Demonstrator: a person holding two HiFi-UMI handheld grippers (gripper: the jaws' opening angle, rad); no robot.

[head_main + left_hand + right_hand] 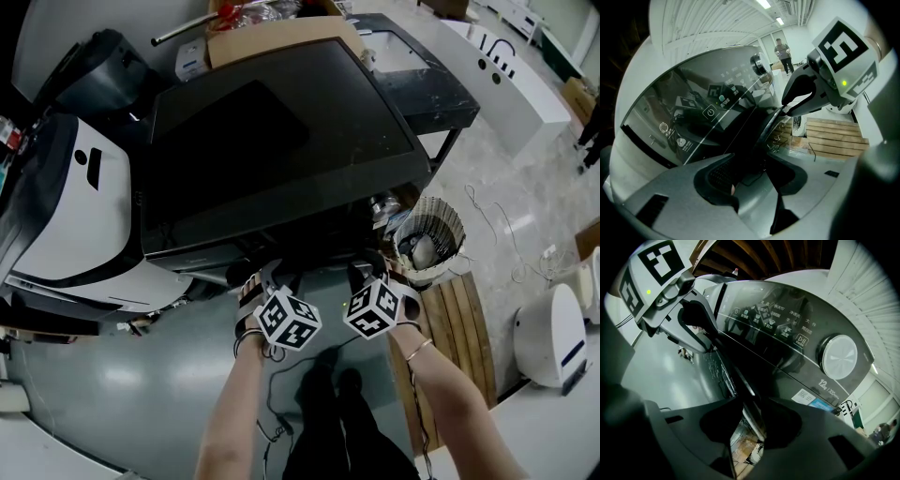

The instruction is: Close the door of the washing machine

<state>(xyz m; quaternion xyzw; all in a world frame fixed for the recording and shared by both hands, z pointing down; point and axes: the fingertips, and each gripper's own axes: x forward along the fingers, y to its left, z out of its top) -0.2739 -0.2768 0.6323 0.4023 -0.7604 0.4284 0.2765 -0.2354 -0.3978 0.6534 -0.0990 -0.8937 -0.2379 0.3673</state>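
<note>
The washing machine (281, 141) is seen from above, dark-topped; its glossy control panel (717, 108) and round knob (839, 355) face my grippers. The open door shows edge-on as a dark curved rim (766, 129) (736, 371). My left gripper (265, 274) and right gripper (370, 272) sit side by side at the machine's front, tips hidden under its edge. In the right gripper view the rim runs down between the right gripper's (750, 427) jaws, which close on it. The rim also enters the left gripper's (754, 183) jaws, where darkness hides any contact.
A wicker basket (431, 234) and a wooden slat pallet (450, 319) lie right of the machine. A white appliance (84, 216) stands at its left, a cardboard box (272, 37) behind. A cable (272, 394) trails on the grey floor. A person (782, 51) stands far off.
</note>
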